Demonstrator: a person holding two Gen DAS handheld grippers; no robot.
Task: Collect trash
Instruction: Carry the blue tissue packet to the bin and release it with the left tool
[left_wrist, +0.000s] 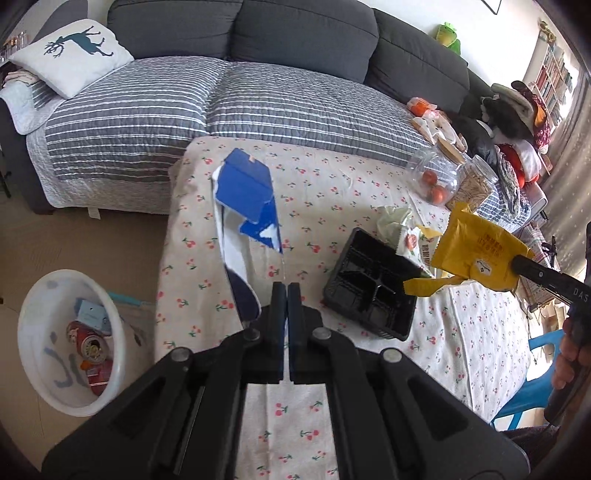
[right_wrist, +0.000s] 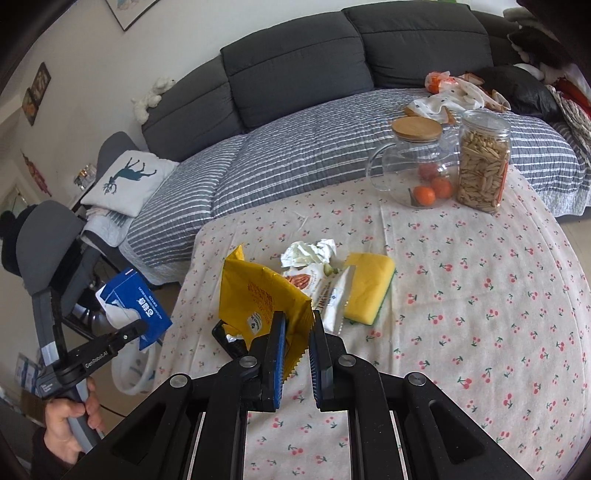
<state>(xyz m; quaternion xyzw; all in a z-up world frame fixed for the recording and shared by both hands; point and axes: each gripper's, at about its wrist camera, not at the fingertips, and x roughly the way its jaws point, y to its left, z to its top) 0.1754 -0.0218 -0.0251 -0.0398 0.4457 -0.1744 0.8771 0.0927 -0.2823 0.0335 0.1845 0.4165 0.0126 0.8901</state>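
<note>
My left gripper (left_wrist: 286, 287) is shut on a flattened blue and white carton (left_wrist: 245, 195), lifted above the left part of the cherry-print table (left_wrist: 332, 195). The same carton (right_wrist: 136, 306) shows in the right wrist view, off the table's left edge. My right gripper (right_wrist: 298, 318) is shut on a yellow snack bag (right_wrist: 258, 295), held up over the table; the bag (left_wrist: 476, 251) hangs at the right of the left wrist view. A white bin (left_wrist: 70, 343) on the floor at the left holds a red can and other trash.
A black plastic tray (left_wrist: 373, 284), a crumpled tissue (right_wrist: 310, 253), a white snack wrapper (right_wrist: 325, 291) and a yellow sponge (right_wrist: 367, 286) lie on the table. A glass jug with oranges (right_wrist: 417, 173) and a jar of seeds (right_wrist: 482, 166) stand at the back. A striped sofa (left_wrist: 221, 110) runs behind.
</note>
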